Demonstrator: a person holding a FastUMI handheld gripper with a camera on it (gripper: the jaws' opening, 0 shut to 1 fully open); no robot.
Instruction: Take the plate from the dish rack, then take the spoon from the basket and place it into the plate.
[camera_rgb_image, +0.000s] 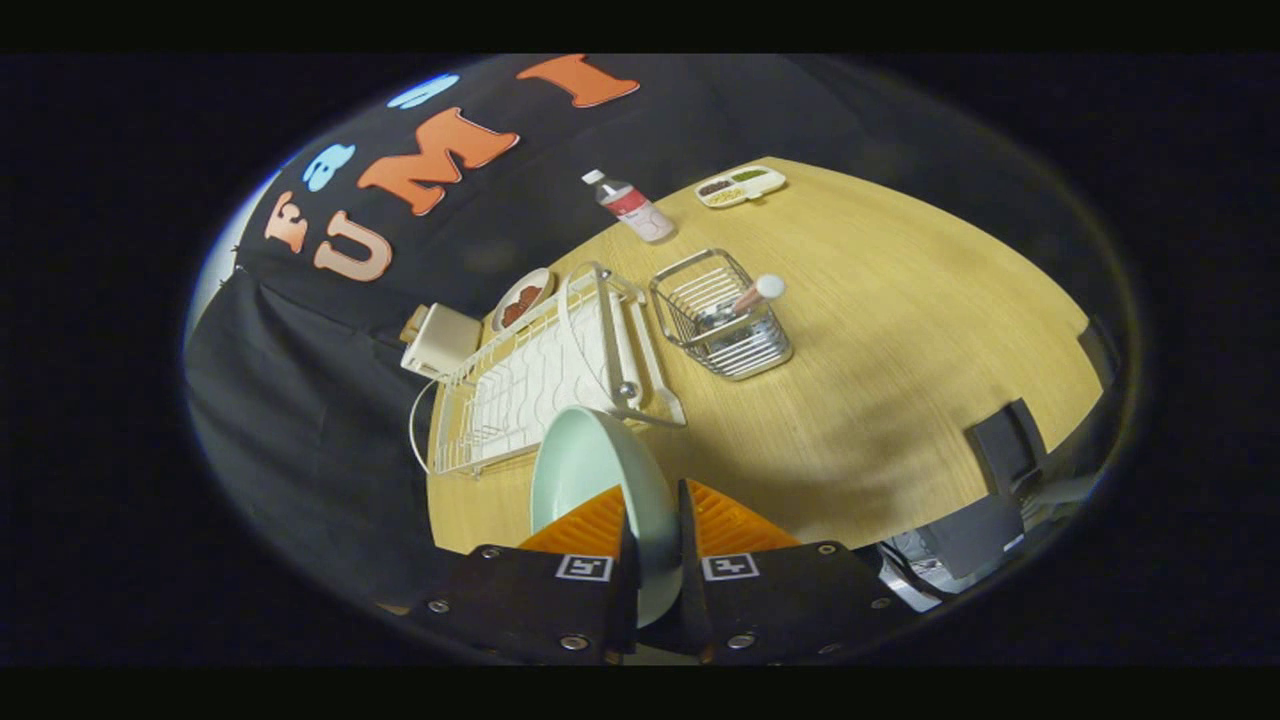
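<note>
Plate (590, 480) is out of the dish rack (540, 375), pinched by its rim in the gripper (655, 560) above the surface (900, 350). Spoon (755, 293) sits in the basket (720, 315), so that half is left.

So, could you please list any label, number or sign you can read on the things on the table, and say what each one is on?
Bottle: red label, print too small to read.
Gripper, shut on the pale green plate: two square black-and-white markers, patterns without letters.
Wire basket, dish rack, sectioned tray: no text visible.
So nothing on the table is readable.
</note>
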